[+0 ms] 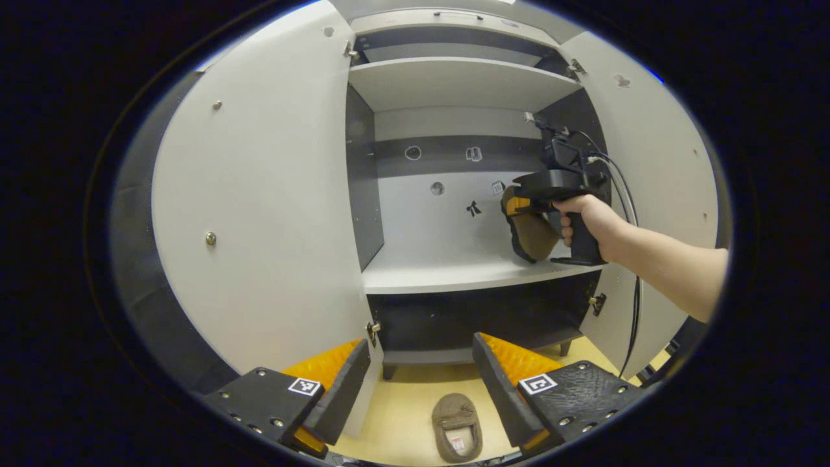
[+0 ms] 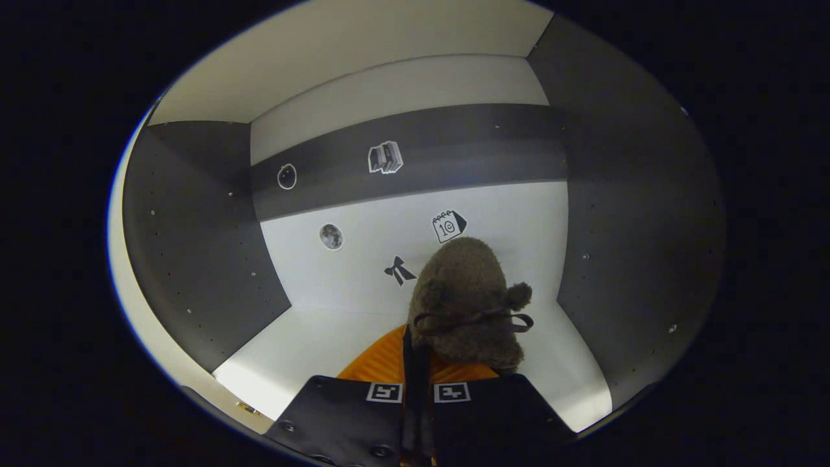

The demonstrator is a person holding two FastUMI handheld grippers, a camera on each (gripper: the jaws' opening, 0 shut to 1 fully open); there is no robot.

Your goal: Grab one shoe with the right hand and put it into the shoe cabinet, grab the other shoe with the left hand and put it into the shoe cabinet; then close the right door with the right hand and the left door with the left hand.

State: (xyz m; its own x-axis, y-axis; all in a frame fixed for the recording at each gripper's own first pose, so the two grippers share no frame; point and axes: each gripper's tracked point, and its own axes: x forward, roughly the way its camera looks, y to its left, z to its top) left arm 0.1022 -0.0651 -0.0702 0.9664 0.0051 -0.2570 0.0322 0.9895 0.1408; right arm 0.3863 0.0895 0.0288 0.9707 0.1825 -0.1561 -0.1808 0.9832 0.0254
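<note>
The shoe cabinet (image 1: 454,275) stands with both doors swung wide. A brown furry shoe (image 2: 468,305) hangs inside the middle compartment, just above the shelf, pinched at its heel by my right gripper (image 2: 418,363), which is shut on it. In the left gripper view that same shoe (image 1: 533,233) shows tilted at the shelf's right side, with a person's hand (image 1: 593,220) holding the right gripper (image 1: 519,204). The other brown shoe (image 1: 457,427) lies on the floor in front of the cabinet. My left gripper (image 1: 421,363) hovers open above it, nothing between its fingers.
The left door (image 1: 259,194) and right door (image 1: 655,175) flank the opening. An upper shelf (image 1: 454,81) and a dark lower compartment (image 1: 480,318) frame the middle one. A cable (image 1: 632,305) hangs from the right gripper. Yellow floor (image 1: 402,415) runs in front.
</note>
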